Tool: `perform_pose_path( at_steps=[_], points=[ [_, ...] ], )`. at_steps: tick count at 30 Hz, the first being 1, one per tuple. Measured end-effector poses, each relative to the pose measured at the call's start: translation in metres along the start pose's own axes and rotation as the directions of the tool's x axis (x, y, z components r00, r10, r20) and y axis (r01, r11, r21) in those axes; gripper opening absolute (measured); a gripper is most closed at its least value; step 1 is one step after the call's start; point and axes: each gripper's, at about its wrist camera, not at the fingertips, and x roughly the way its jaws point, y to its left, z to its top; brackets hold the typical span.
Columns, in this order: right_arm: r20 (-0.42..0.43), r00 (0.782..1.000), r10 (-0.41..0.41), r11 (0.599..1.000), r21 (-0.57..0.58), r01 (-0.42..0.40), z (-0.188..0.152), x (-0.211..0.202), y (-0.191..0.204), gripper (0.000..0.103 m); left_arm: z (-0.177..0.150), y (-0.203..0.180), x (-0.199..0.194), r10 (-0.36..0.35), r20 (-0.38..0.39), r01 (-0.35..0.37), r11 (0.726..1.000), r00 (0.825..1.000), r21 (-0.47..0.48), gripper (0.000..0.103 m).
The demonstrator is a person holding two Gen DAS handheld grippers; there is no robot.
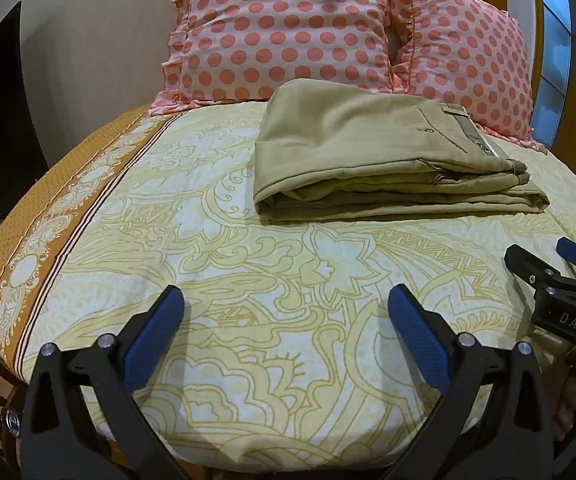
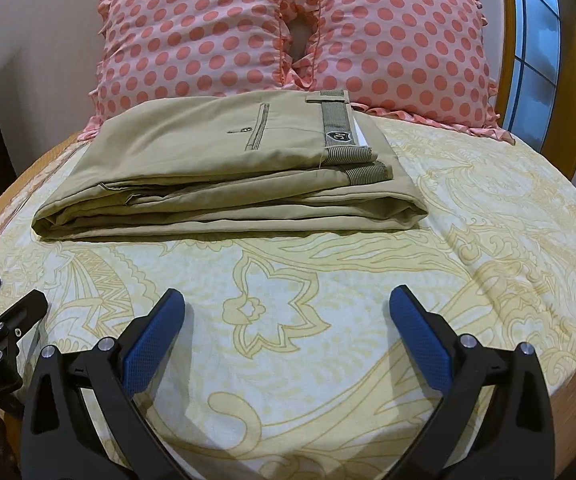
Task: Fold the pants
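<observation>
Lying in a compact stack of several layers, the khaki pants (image 2: 224, 168) look fully folded, so the task appears done or nearly so; at most a little squaring of the edges could remain. They rest on the patterned bedsheet (image 2: 328, 320) at the far side, just in front of two polka-dot pillows (image 2: 288, 36). The bundle's long axis runs left to right, with the striped waistband (image 2: 338, 126) and its label toward the right and the rounded fold toward the left. The left gripper (image 1: 286, 300) and the right gripper (image 2: 287, 300) both hover at the near side with jaws spread wide, holding nothing, well apart from the pants.
</observation>
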Motion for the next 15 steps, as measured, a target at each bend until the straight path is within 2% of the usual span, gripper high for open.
perform_pose_path(
  at_steps=[15],
  points=[
    [0.003,1.0,-0.002,1.0,0.0,0.002,0.0,0.0,0.0012,0.102,0.0,0.0007,0.0002,-0.001,0.0,0.001,1.0,1.0,0.001,0.101]
  ],
)
